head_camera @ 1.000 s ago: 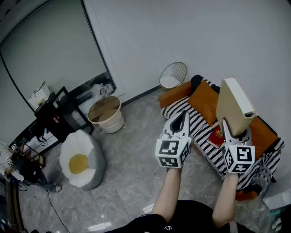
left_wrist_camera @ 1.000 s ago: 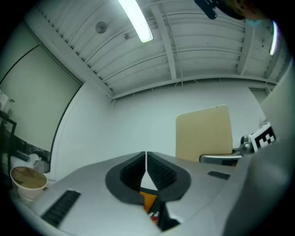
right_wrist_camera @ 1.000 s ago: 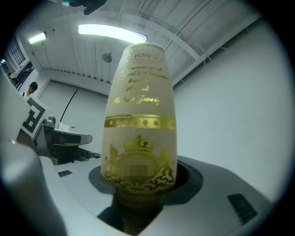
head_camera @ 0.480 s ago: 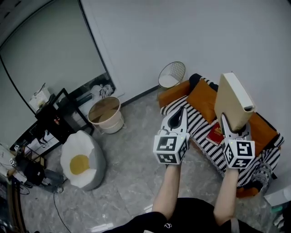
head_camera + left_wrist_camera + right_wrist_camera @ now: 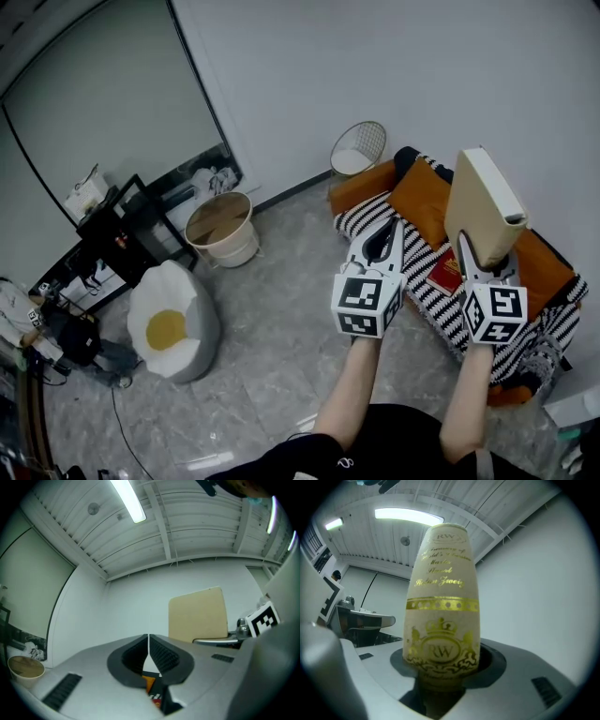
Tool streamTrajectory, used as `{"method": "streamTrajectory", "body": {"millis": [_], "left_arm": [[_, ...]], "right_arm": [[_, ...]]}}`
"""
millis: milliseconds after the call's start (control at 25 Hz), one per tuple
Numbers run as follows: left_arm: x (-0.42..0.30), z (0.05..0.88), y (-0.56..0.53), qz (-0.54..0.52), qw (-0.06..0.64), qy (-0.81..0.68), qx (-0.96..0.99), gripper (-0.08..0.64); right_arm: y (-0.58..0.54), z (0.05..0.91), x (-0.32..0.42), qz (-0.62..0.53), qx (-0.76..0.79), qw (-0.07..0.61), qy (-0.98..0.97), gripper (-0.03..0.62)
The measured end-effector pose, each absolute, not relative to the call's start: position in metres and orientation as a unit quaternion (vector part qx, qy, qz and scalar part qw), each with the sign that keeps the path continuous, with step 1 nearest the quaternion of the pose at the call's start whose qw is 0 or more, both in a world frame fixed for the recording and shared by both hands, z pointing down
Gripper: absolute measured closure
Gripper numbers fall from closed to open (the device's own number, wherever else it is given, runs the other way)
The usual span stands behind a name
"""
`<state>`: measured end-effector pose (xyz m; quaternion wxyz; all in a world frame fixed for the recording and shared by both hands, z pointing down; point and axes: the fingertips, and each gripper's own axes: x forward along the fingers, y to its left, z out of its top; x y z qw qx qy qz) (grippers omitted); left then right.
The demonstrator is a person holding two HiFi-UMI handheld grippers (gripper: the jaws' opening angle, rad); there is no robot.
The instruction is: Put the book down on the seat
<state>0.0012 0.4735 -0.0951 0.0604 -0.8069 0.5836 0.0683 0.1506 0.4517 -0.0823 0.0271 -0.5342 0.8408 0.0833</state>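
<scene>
Head view: red booklet [image 5: 443, 274] lies on striped seat [image 5: 362, 217], below raised book [image 5: 483, 202].

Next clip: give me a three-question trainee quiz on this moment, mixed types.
1. Fill in: the left tool's jaws are ____.
2. What grips the beige book? A left tool, B right tool, C both.
3. True or false: the book already lies on the striped seat.
Key: 1 shut; 2 B; 3 false, it is held upright, off the seat.
</scene>
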Motion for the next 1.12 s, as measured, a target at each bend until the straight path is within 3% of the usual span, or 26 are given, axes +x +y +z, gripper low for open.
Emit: {"method": "streamTrajectory", "body": {"millis": [520,1120], "left_arm": [[0.013,-0.073,0.474,0.054,0.044,0.606,-0.793,0.545],[0.055,-0.110,0.438,0.077,0.096,0.559,-0.820,0.545]], "right_arm": [[0.441,-0.051,0.197,0.040,-0.545,0.029,0.837,0.365],[0.416,-0.088,0.248,0.077,-0.585,0.078,0.803,0.365]]}}
